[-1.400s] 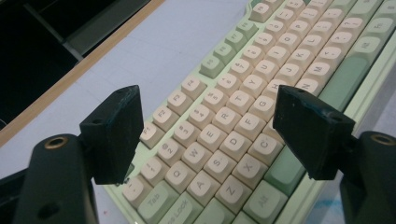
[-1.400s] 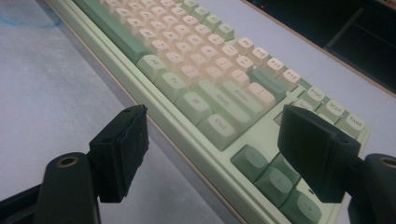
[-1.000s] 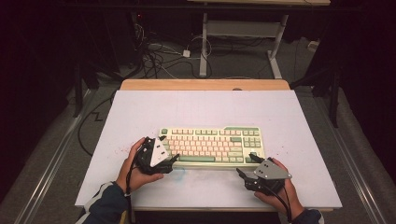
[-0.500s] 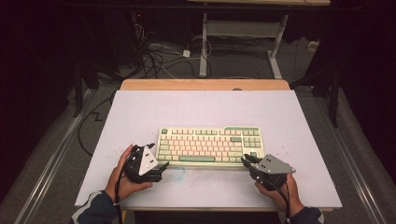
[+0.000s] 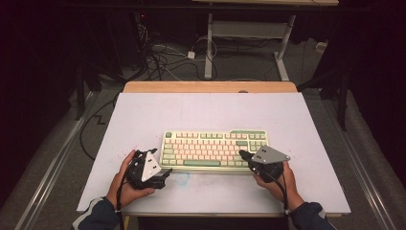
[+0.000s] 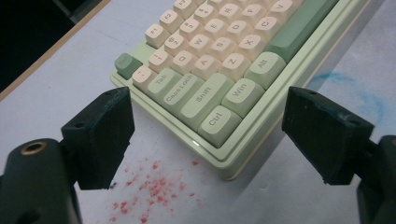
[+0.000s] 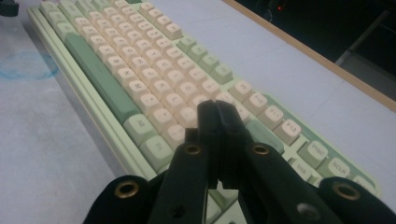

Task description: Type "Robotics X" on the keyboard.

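Two grippers, 1 keyboard [image 5: 214,149], 1 table [image 5: 210,110]: near edge first, left gripper [image 5: 165,173] at abt 7 o'clock of the keyboard, jaws spread wide w/ nothing between, framing its Ctrl corner in the left gripper view; right gripper [image 5: 242,155] at abt 4 o'clock, jaws pressed together empty, tips over the keys at the right end. Keyboard lies flat mid-table, toward the near side. Vs 0.5 s ago: keyboard unmoved, left gripper shifted slightly off its left end, right gripper tips now over the keys.
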